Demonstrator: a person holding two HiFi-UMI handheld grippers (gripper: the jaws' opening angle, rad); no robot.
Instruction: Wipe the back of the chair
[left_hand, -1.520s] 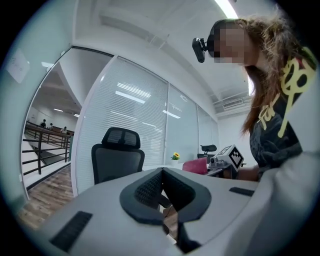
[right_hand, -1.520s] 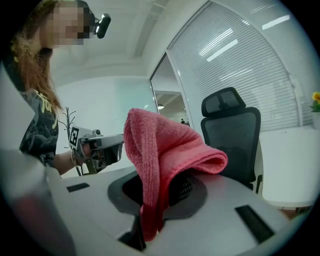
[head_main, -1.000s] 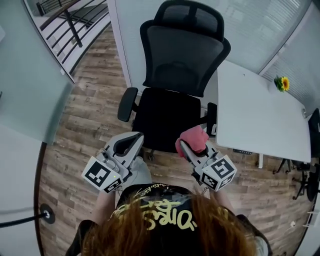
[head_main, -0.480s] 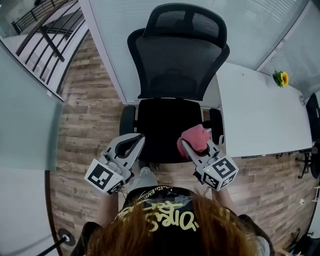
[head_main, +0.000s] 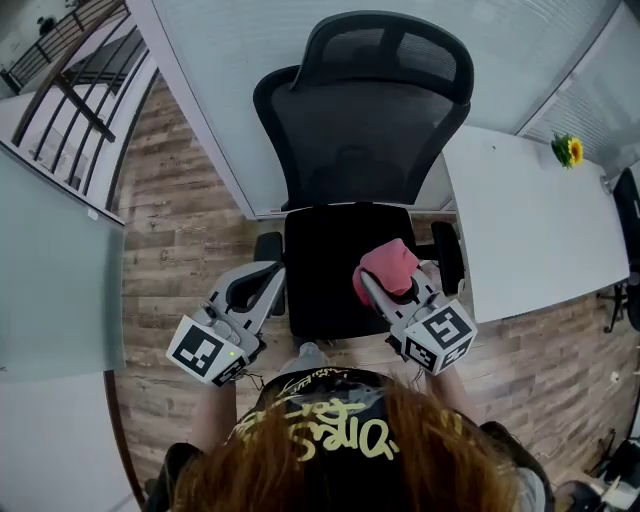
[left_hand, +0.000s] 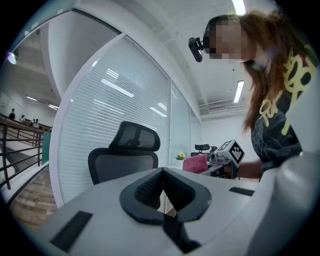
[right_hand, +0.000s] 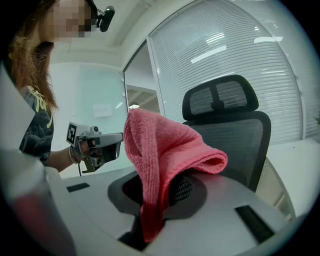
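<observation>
A black office chair (head_main: 360, 130) with a mesh back and headrest faces me in the head view; its seat (head_main: 335, 265) lies just ahead of both grippers. My right gripper (head_main: 372, 287) is shut on a pink cloth (head_main: 388, 268), which bunches up over the seat's right side; the cloth (right_hand: 160, 165) drapes over the jaws in the right gripper view, with the chair back (right_hand: 235, 135) behind it. My left gripper (head_main: 268, 280) sits at the seat's left edge, jaws closed together with nothing between them. The chair (left_hand: 125, 157) stands ahead of it in the left gripper view.
A white table (head_main: 535, 225) stands right of the chair with a small yellow flower (head_main: 568, 152) at its far end. A white blinds-covered glass wall (head_main: 230, 70) runs behind the chair. A railing (head_main: 80, 70) shows at the far left. The floor (head_main: 190, 230) is wood plank.
The view has shifted, so the chair now sits squarely ahead and closer. Both grippers keep their places in front of me, the right one still holding the cloth.
</observation>
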